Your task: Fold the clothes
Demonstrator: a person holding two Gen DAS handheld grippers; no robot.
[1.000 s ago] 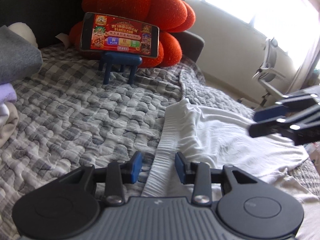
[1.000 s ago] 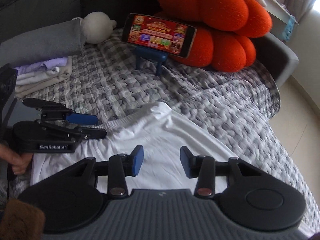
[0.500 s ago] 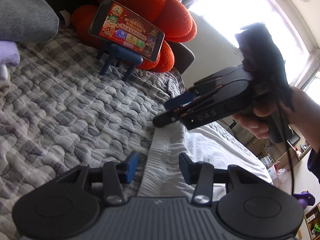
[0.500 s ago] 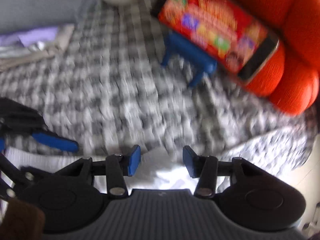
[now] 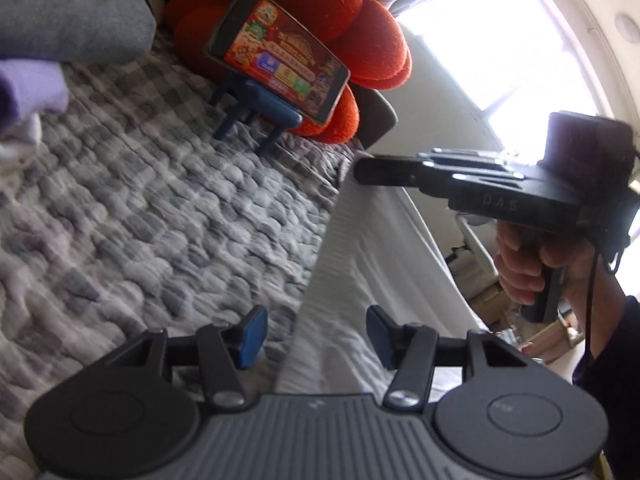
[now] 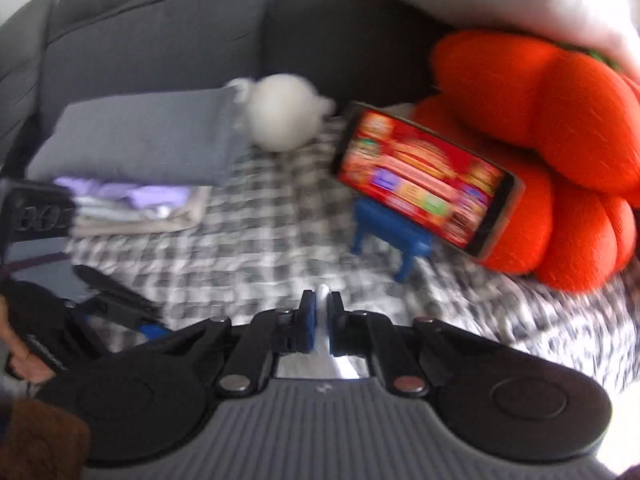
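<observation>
A white garment (image 5: 360, 264) lies on the grey checked quilt (image 5: 160, 216), its ribbed hem running from my left gripper toward the far side. My left gripper (image 5: 312, 338) is open, its blue pads on either side of the hem's near end, not closed on it. My right gripper (image 6: 321, 322) is shut on a pinch of the white garment (image 6: 322, 294) at the hem's far corner. In the left wrist view the right gripper (image 5: 360, 170) shows side-on at that far corner, held by a hand (image 5: 520, 264). The left gripper (image 6: 120, 300) appears at the lower left of the right wrist view.
A phone (image 6: 424, 184) with a lit red screen stands on a blue stand (image 6: 392, 244) against an orange plush cushion (image 6: 560, 140). Folded clothes (image 6: 136, 176) are stacked at the left by a white plush toy (image 6: 280, 112). A dark sofa back (image 6: 200, 32) rises behind.
My right gripper moved to the hem's far corner and shut on the white garment. My left gripper stayed open at the hem's near end and tilted.
</observation>
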